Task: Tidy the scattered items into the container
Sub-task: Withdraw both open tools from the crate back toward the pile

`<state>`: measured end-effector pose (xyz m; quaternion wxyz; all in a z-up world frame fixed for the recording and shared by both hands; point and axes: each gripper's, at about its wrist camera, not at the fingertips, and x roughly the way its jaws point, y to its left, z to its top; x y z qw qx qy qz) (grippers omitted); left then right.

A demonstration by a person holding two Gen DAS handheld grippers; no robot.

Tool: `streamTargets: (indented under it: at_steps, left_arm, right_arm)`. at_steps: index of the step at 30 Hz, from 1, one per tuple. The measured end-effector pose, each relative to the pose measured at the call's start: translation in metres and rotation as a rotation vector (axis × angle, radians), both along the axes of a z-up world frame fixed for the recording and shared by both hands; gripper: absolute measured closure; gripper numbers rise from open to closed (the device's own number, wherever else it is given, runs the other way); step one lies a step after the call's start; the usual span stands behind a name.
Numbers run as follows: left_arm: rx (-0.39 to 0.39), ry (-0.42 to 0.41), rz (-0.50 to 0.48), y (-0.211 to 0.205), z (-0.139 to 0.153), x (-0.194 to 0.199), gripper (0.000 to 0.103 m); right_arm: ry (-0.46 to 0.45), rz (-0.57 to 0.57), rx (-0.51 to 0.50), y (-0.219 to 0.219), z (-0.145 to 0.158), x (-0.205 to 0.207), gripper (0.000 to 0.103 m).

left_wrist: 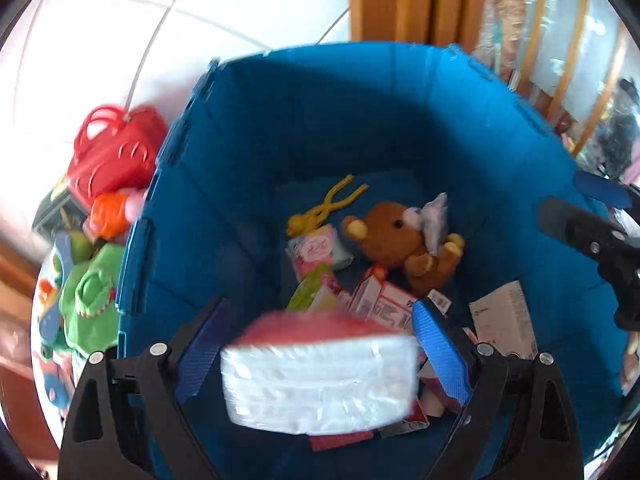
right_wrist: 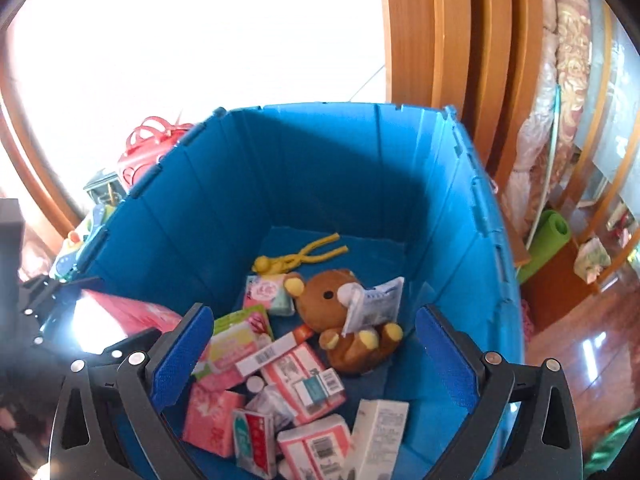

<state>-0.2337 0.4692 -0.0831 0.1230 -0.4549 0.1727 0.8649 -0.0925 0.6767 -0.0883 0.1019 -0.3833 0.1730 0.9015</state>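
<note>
A blue folding crate [left_wrist: 248, 184] holds a brown teddy bear [left_wrist: 394, 236], yellow tongs [left_wrist: 320, 208] and several pink and white boxes. My left gripper [left_wrist: 320, 352] is open above the crate. A red-topped, plastic-wrapped pack [left_wrist: 320, 376], blurred, lies between its blue pads without touching them. My right gripper [right_wrist: 312, 348] is open and empty above the crate [right_wrist: 224, 208], over the bear [right_wrist: 340, 320] and the boxes [right_wrist: 304, 376]. The pack [right_wrist: 120, 316] and the left gripper show at the left edge of the right wrist view.
Outside the crate's left wall lie a red toy basket [left_wrist: 112, 156], an orange item [left_wrist: 110, 216] and a green plush [left_wrist: 92, 296] on the white floor. Wooden furniture [right_wrist: 448, 40] and a green rolled mat [right_wrist: 548, 240] stand to the right.
</note>
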Motion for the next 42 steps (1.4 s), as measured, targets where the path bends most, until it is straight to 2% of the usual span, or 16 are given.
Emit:
streamTargets:
  at_steps: [2,3,11,24,33,39,42]
  left_arm:
    - [-0.016,0.068,-0.001,0.003,0.008,0.008,0.01]
    - [-0.012,0.072,-0.006,0.005,0.01,0.01,0.01]
    - [-0.003,0.034,-0.032,0.008,0.005,0.024,0.01]
    - [0.055,0.077,-0.023,-0.031,0.023,0.06,0.01]
    - [0.109,0.152,-0.033,-0.105,0.051,0.087,0.01]
    - [0.158,0.215,-0.005,-0.188,0.068,0.108,0.01]
    - [0.165,0.23,0.046,-0.235,0.067,0.113,0.01]
  right_arm:
    - [0.001,-0.016,0.0,0.0,0.002,0.007,0.001]
    - [0.001,-0.018,-0.001,0.001,0.002,0.01,0.001]
    - [-0.004,-0.009,0.013,-0.009,0.002,0.021,0.0]
    - [0.018,0.017,0.063,-0.054,0.02,0.031,0.001]
    - [0.049,-0.001,0.114,-0.122,0.051,0.034,0.001]
    - [0.078,0.011,0.137,-0.194,0.071,0.026,0.0]
    - [0.106,0.035,0.144,-0.239,0.077,0.019,0.0]
